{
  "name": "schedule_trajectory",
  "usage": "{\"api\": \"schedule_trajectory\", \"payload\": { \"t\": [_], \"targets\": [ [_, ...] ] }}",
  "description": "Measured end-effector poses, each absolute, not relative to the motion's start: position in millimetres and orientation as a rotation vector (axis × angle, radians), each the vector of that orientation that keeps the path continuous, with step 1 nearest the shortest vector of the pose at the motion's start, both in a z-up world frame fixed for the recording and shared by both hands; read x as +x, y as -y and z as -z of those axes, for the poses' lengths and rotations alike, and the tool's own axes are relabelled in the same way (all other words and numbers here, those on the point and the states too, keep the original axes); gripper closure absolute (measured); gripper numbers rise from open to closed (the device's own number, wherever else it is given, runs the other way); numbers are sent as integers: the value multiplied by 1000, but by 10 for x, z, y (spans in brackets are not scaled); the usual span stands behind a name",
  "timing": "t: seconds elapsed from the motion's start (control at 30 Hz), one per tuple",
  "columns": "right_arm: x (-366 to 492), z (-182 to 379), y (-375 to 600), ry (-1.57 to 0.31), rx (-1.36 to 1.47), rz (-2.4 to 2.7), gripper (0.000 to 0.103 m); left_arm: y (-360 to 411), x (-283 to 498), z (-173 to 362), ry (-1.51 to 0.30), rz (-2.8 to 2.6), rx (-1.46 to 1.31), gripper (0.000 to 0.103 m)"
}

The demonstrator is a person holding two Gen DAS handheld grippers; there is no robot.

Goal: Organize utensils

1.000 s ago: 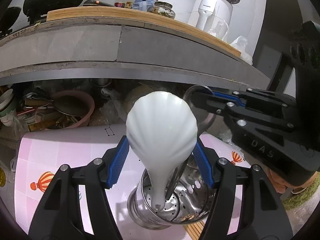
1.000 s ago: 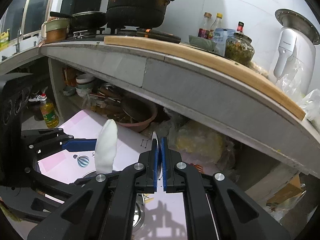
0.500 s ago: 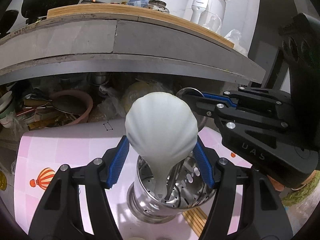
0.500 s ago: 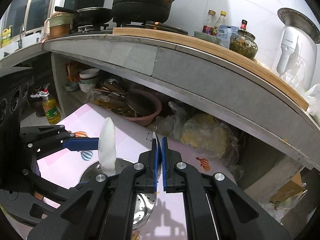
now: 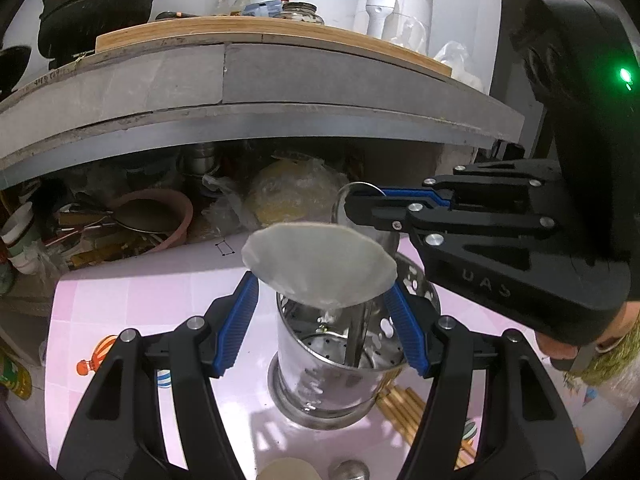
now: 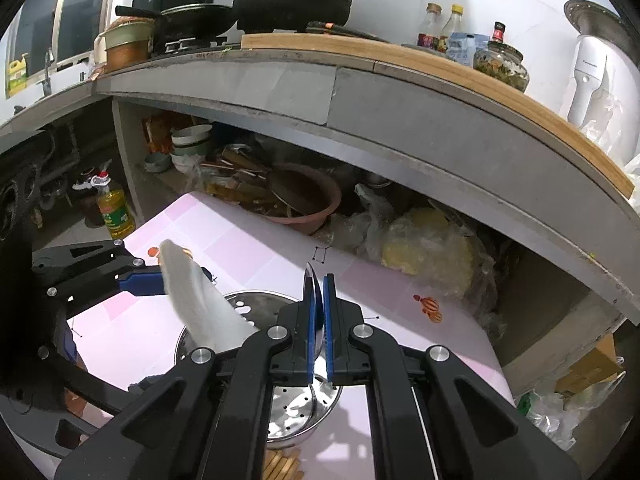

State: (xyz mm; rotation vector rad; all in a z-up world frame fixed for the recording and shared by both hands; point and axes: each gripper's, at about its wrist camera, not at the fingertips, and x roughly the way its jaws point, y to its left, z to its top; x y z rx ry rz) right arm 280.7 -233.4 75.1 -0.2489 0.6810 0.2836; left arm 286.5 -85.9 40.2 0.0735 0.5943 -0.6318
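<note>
My left gripper [image 5: 322, 320] clamps the perforated steel holder [image 5: 332, 364] between its blue pads; a white shell-shaped scoop [image 5: 320, 268] stands in it handle-down, its long axis tilted and its head leaning toward ten o'clock in my right view. My right gripper [image 6: 319, 320], angled downward over the holder's rim, is pinched tight on a metal spoon [image 5: 360, 200], bowl up toward twelve o'clock and handle reaching down into the holder. The holder sits on the pink mat [image 5: 120, 300], wooden chopsticks [image 5: 404, 400] lying at its five o'clock.

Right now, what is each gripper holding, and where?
Left gripper: white shell-shaped rice paddle, across its blade. Right gripper: metal spoon, by its bowl.
</note>
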Motion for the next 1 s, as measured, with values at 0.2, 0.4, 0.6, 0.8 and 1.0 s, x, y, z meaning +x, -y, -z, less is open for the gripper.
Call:
{"api": "schedule_trajectory", "payload": {
  "t": [0.2,0.4,0.6,0.8,1.0],
  "targets": [
    [2826,-715,2313,-704,-252,-296,99,843,2805,-347,-592,625,106,41],
    [2853,-683,2295,-723,-255,-305,99,795,2811,-327,-597,616,99,41],
    [2880,-635,2260,-740,-265,-312,99,718,2786,-341,-592,613,84,41],
    [2879,-565,2204,-755,-283,-321,99,560,2680,-381,-583,605,40,41],
    [2883,-493,2200,-772,-286,-316,98,275,2483,-380,-582,569,-14,41]
  ]
}}
